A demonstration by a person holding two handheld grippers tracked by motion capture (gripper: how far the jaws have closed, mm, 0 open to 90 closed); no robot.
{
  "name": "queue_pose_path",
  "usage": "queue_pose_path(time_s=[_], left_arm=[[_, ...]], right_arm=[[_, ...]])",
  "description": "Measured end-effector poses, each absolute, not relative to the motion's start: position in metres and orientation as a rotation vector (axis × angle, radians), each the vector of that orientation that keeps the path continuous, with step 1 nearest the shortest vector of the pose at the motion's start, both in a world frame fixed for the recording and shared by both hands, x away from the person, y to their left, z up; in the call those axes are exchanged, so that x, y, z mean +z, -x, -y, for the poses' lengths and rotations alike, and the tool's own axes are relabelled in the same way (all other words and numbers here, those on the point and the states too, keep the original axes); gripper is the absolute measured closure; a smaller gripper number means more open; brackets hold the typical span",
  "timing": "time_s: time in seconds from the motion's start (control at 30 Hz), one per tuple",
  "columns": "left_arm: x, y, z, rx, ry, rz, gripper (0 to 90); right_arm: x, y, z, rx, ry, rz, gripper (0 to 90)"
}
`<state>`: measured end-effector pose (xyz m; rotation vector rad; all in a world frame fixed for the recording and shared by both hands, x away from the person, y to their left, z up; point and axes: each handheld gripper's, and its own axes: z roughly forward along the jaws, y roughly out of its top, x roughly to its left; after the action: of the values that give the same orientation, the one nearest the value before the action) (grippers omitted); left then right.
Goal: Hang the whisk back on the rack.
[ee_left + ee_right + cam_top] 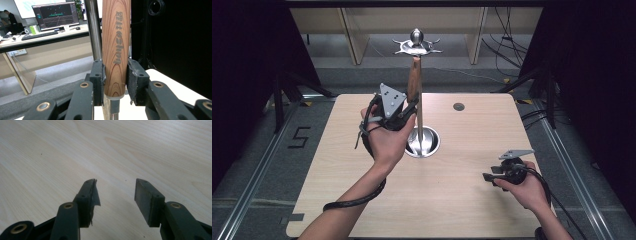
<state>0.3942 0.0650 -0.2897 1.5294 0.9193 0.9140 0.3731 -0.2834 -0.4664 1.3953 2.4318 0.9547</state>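
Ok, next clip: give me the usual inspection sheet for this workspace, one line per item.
Surface: light wood table, bare apart from the stand; small round grommet near the far edge.
Job's things: steel stand with pole and hooked top; wooden utensil handle hanging beside the pole.
Clutter: nothing seen.
Grippers: left tool shut on the handle near its lower end; right tool open, low over bare table.
Cables: black cable along the left forearm; another from the right tool; loose cables on the floor beyond.
Surroundings: dark curtains both sides; desk with monitor behind.
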Motion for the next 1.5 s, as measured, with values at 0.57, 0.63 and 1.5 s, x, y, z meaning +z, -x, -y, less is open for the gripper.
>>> queue_pose_path(time_s=[0.57,0.63,1.5], left_arm=[[-0.2865,-0.3982,-0.0607,0.931,-1.529,-0.922,68.1],[-0.2864,-0.3986,-0.0605,0.932,-1.529,-0.921,68.1],[-0.2823,-0.4045,-0.0559,0.949,-1.532,-0.931,68.0]], right_arm=[[-0.4672,-0.3745,0.2846,0.970,-1.346,-2.436,52.3],[-0.4671,-0.3744,0.2845,0.971,-1.348,-2.435,52.3],[-0.4680,-0.3740,0.2828,1.000,-1.381,-2.410,52.5]])
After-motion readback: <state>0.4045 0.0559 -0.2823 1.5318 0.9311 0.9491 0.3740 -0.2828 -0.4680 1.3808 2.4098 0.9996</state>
